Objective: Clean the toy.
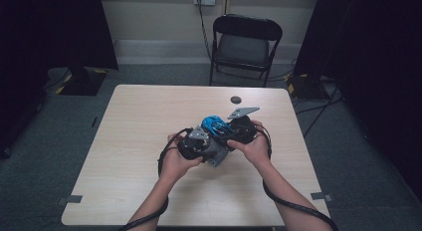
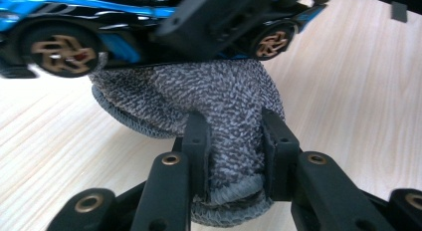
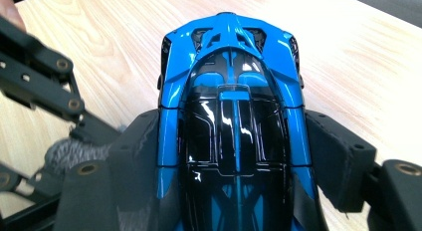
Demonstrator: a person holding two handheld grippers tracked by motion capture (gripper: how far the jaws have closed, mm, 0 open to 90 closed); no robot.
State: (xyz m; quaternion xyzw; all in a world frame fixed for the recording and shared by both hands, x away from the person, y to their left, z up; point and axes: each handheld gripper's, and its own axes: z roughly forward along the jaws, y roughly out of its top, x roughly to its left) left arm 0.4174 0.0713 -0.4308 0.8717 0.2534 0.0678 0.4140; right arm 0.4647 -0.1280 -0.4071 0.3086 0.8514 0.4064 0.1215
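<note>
Toy car (image 3: 234, 126): glossy blue and black sports car body, smooth hard shell with sharp vents at one end; bronze spoked wheels (image 2: 62, 52) show in my left gripper view. It sits centre frame in the high view (image 1: 215, 124), above the table between my hands.
Cloth (image 2: 219, 106): grey knitted rag, nubby weave with a rolled hem, bunched under the car's side and touching it.
Right gripper (image 3: 239, 156): my two padded black jaws press on the car's flanks, one each side, clamping it across its width.
Left gripper (image 2: 234, 141): jaws squeezed onto a fold of the cloth, pinching it tight.
Hands: my left hand (image 1: 180, 159) and right hand (image 1: 256, 147) meet mid-table, forearms coming in from the bottom edge, grippers angled toward each other.
Table (image 1: 144, 116): pale wood-grain laminate, matte; a small dark round disc (image 1: 235, 99) lies toward its far edge.
</note>
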